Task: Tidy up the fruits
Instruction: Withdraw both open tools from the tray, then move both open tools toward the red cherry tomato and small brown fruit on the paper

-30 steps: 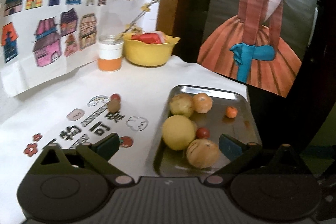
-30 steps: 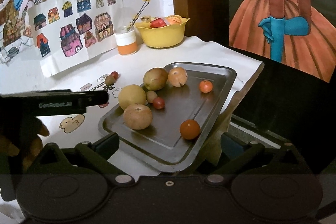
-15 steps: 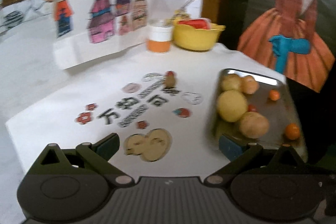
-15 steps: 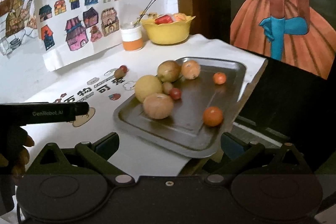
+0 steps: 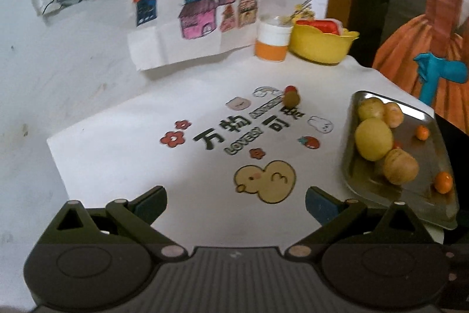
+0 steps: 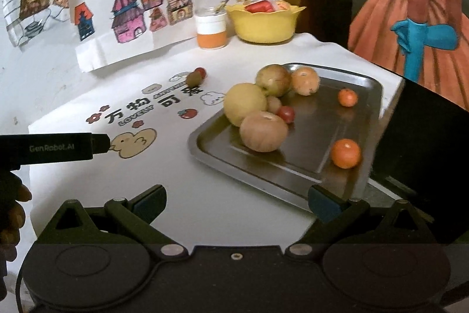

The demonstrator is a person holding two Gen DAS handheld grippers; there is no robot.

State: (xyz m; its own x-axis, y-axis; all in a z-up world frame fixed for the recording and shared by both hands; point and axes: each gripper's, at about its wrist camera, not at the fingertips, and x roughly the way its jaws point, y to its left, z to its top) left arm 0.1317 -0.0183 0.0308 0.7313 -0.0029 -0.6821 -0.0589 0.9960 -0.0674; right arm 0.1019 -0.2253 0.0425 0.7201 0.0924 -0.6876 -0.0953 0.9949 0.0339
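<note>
Fruit on tray point(image 6: 363, 119), jaws apart (both)

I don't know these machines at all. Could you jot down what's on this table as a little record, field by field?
surface: white tablecloth printed with a duck and lettering
tray: metal tray at the right, holding fruit
fruit on tray: yellow round fruit, tan fruit, two small oranges, a small red fruit, others behind
fruit off tray: olive-green fruit and red fruit on the cloth
back of table: yellow bowl, orange-and-white cup
left claw: open, empty
right claw: open, empty
</note>
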